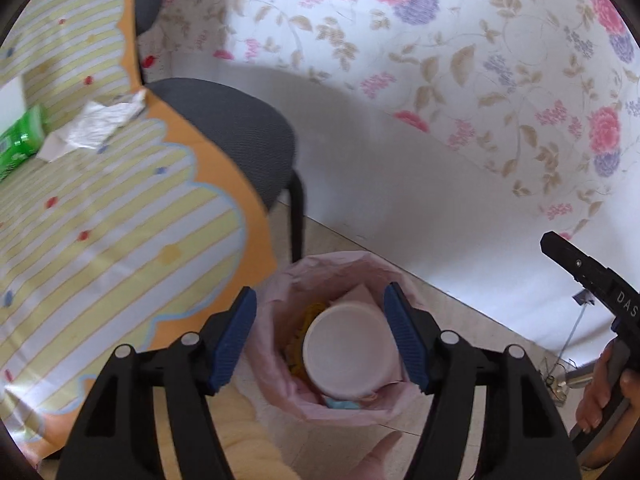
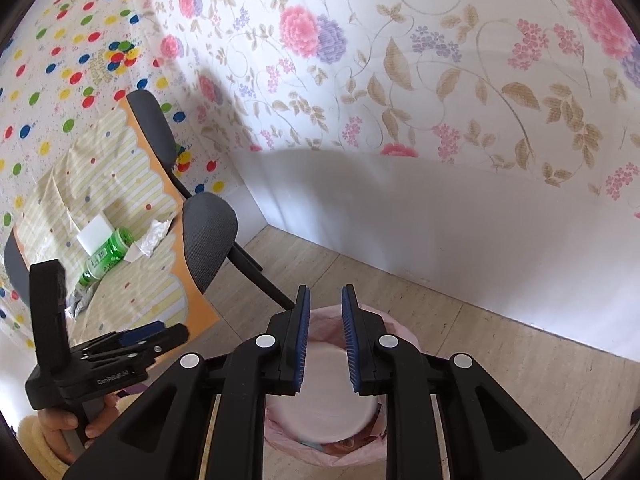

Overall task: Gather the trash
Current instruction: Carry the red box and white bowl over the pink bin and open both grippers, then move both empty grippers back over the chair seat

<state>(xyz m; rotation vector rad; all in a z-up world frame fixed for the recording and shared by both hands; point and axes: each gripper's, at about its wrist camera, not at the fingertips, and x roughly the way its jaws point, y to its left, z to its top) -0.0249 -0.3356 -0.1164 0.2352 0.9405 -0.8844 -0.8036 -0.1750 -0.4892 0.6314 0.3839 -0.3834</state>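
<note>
A smooth white round cup sits upside down in the bin lined with thin crinkled pink plastic, below the left gripper, spread wide, and the right gripper, narrowly parted, both empty.

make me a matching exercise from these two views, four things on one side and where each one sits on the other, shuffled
Things:
1. white cup
2. green bottle
3. crumpled paper
4. left gripper

Places:
A. lying on its side on the striped tablecloth
B. above the bin, open
C. inside the pink-lined bin, bottom up
D. near the table's edge, close to the grey chair

Pairs: 1-C, 2-A, 3-D, 4-B
</note>
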